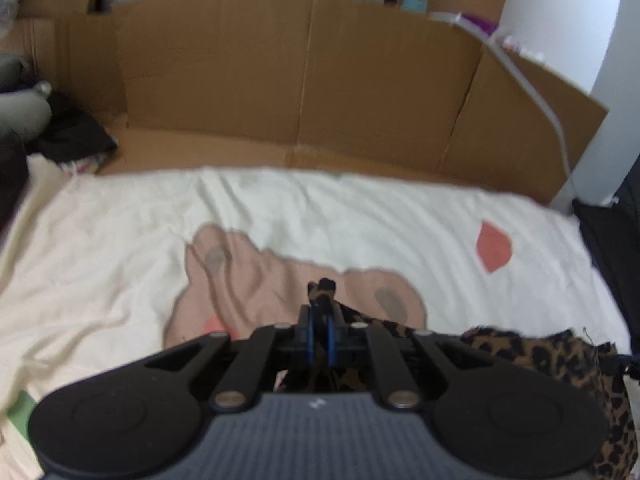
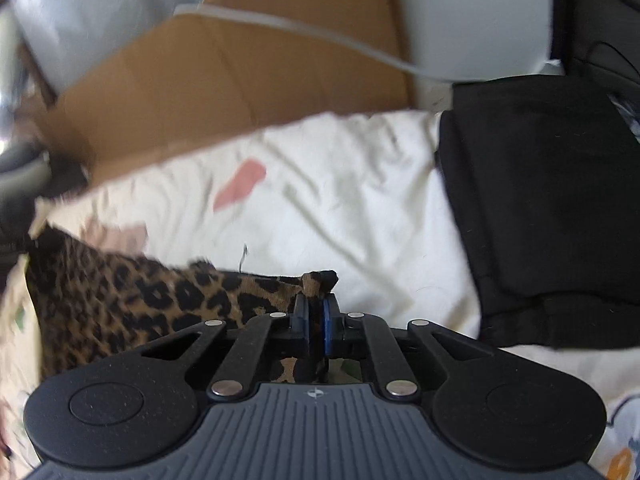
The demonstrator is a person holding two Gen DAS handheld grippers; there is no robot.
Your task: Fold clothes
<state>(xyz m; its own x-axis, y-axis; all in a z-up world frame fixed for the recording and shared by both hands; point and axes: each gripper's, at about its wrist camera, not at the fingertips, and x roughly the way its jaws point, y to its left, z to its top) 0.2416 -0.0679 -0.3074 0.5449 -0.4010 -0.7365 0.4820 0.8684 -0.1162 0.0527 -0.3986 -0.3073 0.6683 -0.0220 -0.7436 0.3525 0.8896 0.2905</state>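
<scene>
A leopard-print garment (image 1: 536, 356) hangs stretched between my two grippers above a white bedsheet (image 1: 120, 248). My left gripper (image 1: 320, 320) is shut on one corner of it, and a tuft of the fabric pokes out past the blue pads. In the right wrist view my right gripper (image 2: 316, 316) is shut on another corner of the leopard-print garment (image 2: 132, 296), which trails off to the left. The rest of the cloth below both grippers is hidden by the gripper bodies.
A cardboard wall (image 1: 304, 80) stands behind the bed. A folded black garment (image 2: 552, 208) lies on the bedsheet (image 2: 360, 200) at the right. A dark clothes pile (image 1: 72, 136) sits at the far left. A white cable (image 1: 548, 108) runs down the cardboard.
</scene>
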